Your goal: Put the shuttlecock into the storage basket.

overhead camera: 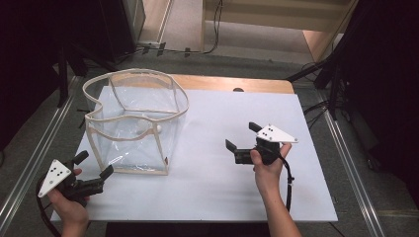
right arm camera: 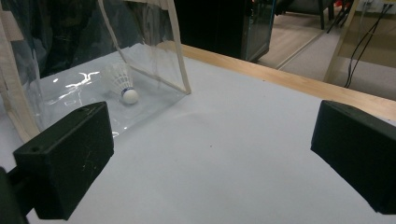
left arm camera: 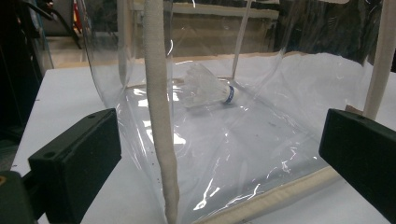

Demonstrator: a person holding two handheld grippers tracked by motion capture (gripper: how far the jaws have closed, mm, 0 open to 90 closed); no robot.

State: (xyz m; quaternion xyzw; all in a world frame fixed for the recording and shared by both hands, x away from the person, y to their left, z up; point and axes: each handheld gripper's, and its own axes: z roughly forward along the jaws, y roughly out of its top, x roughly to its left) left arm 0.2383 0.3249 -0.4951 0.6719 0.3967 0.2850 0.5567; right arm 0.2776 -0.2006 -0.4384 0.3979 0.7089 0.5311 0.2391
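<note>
A clear plastic bag (overhead camera: 133, 123) with cream fabric trim stands open on the left of the white table (overhead camera: 222, 187). Inside it lies a white shuttlecock (left arm camera: 208, 88) on its side, also the shuttlecock (right arm camera: 123, 84) seen through the bag wall (right arm camera: 70, 70). My left gripper (overhead camera: 94, 165) is open at the table's front left corner, its jaws just short of the bag's near corner seam (left arm camera: 161, 121). My right gripper (overhead camera: 242, 136) is open over the middle right of the table, apart from the bag, with nothing between its jaws.
A wooden strip (overhead camera: 232, 84) runs along the table's far edge. Black stands (overhead camera: 336, 69) and cables (overhead camera: 212, 29) lie on the floor beyond. Metal rails (overhead camera: 356, 173) flank the table.
</note>
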